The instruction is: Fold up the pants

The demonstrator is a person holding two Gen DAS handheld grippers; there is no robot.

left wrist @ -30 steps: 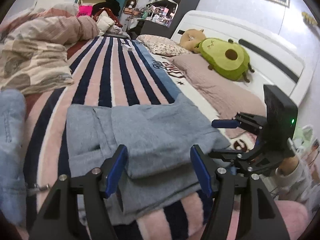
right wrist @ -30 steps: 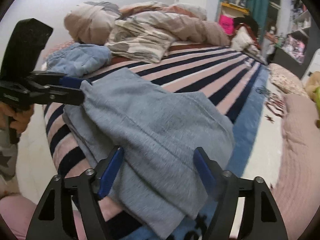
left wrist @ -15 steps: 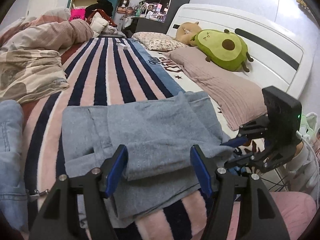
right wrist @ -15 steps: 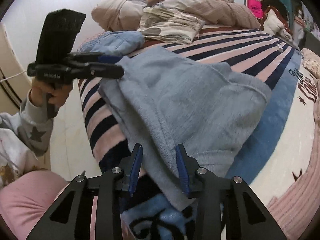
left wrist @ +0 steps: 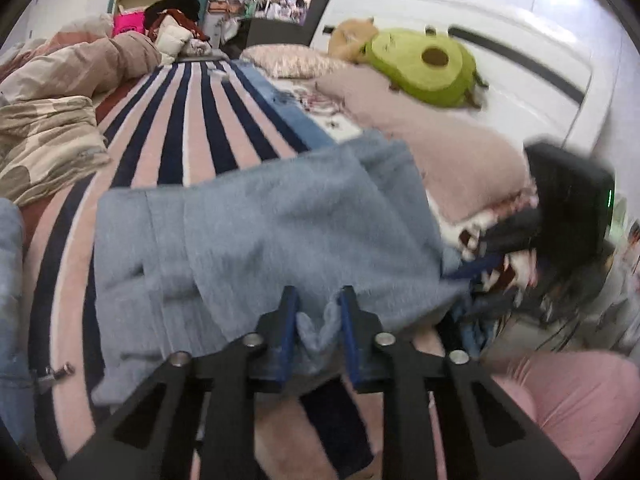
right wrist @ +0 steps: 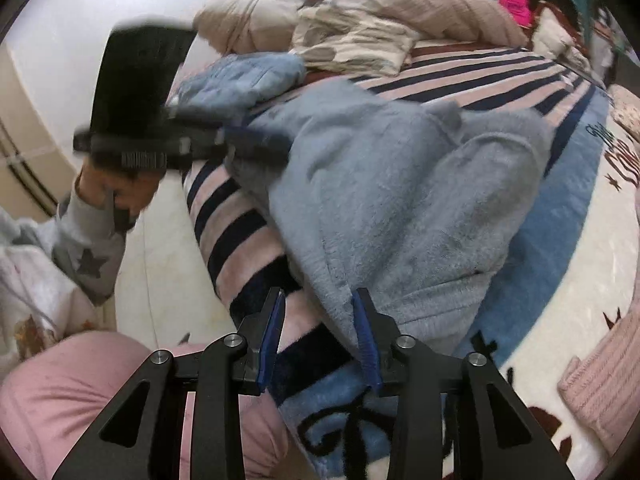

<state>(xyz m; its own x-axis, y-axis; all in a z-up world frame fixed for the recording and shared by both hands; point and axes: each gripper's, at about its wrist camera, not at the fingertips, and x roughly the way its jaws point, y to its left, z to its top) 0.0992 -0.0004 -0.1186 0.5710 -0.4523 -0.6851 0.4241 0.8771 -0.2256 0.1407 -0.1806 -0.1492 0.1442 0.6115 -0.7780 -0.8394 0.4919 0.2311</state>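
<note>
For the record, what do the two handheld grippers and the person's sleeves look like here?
Both the left gripper and right gripper are black, with cut-out linkage arms, silver pivot bolts and blue-padded jaws. Each carries a black boxy block on top; the right one's shows a green light. The left sleeve is grey with darker stars.

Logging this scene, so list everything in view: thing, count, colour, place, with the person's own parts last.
pants: one, grey-blue fleece, near edge of bed, both grippers at its hem
striped blanket: one, pink, navy and white, under the pants
duvet: one, beige patterned, bunched at far left
jeans: one, light blue, beside the pants
avocado plush: one, green, on pillow by headboard
pillow: one, dusty pink, right of bed
left gripper: black, blue pads, closing on hem
right gripper: black, blue pads, opening, hem between jaws
sleeve: grey, star print
</note>
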